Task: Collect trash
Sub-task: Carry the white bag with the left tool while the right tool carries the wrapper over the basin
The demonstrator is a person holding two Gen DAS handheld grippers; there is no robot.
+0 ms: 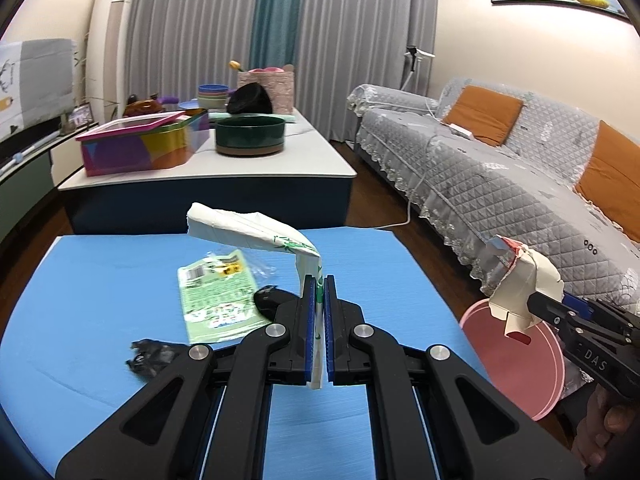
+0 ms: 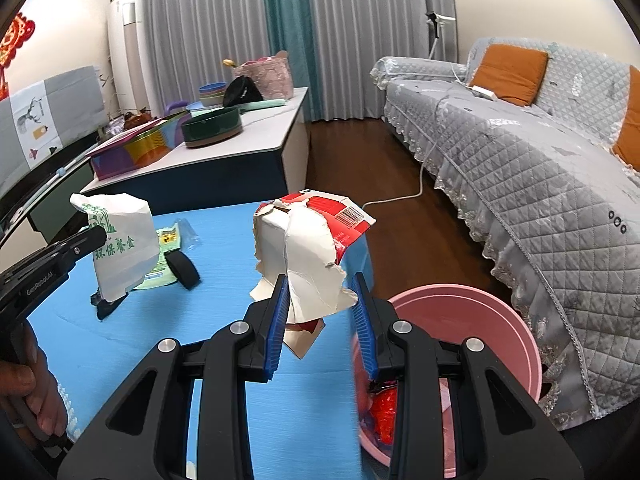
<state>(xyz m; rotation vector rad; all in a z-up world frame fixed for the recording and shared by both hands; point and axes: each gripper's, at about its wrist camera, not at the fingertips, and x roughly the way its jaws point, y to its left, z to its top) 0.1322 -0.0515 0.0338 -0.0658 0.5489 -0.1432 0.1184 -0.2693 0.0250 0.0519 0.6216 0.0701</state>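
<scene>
Torn carton (image 2: 308, 264) between right hand-held gripper (image 2: 320, 304) fingers.

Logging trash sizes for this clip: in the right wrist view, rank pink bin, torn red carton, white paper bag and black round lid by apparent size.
1. pink bin
2. torn red carton, though nearness to the camera inflates it
3. white paper bag
4. black round lid

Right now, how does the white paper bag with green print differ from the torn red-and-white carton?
The white paper bag is whole and pinched flat by the left gripper. The torn red-and-white carton is ripped and bulky, sitting between the right gripper's wider-set fingers near the pink bucket. Both are lifted off the blue mat.
</scene>
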